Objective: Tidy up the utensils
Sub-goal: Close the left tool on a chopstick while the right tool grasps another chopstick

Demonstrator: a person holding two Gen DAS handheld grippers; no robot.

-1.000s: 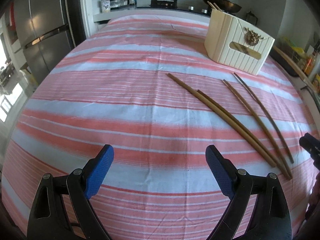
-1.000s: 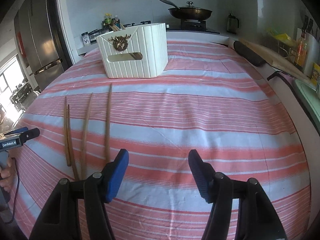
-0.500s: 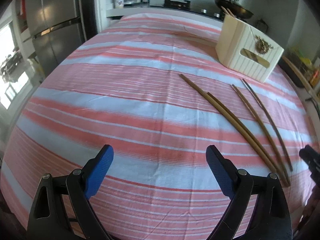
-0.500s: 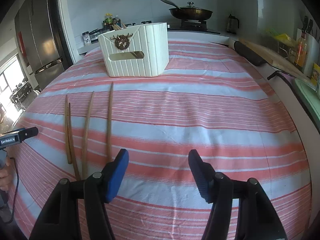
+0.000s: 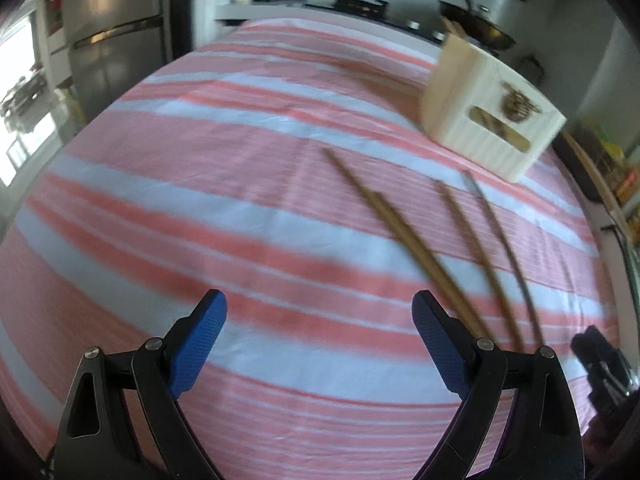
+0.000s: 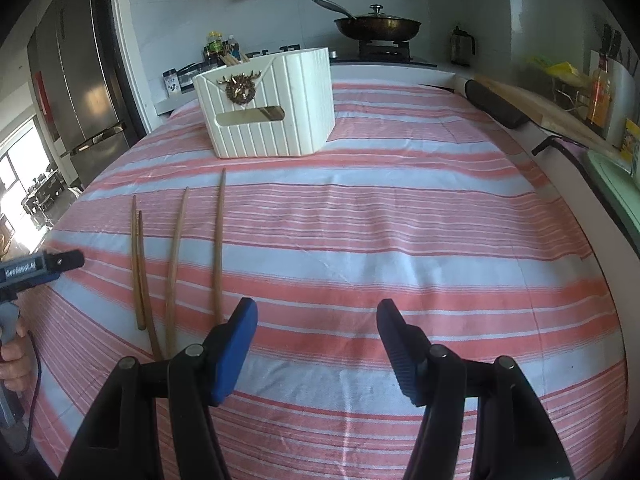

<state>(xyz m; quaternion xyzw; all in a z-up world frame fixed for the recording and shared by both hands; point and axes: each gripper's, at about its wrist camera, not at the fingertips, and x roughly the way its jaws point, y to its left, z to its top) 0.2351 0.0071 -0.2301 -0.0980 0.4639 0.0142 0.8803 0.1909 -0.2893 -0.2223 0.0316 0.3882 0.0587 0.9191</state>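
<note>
Roughly parallel, four wooden chopsticks (image 6: 175,258) lie on the striped cloth (image 6: 400,240), long axes running toward the white holder (image 6: 272,108). Left gripper (image 5: 320,344) and right gripper (image 6: 316,340) both spread, empty.

Striped cloth (image 6: 400,220) lies bare beside chopsticks (image 6: 218,240).

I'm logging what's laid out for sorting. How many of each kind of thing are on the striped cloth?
Loose wooden chopsticks: 4
White ribbed box: 1
Total: 5
More sticks poke out of the box; their number cannot be told.
</note>
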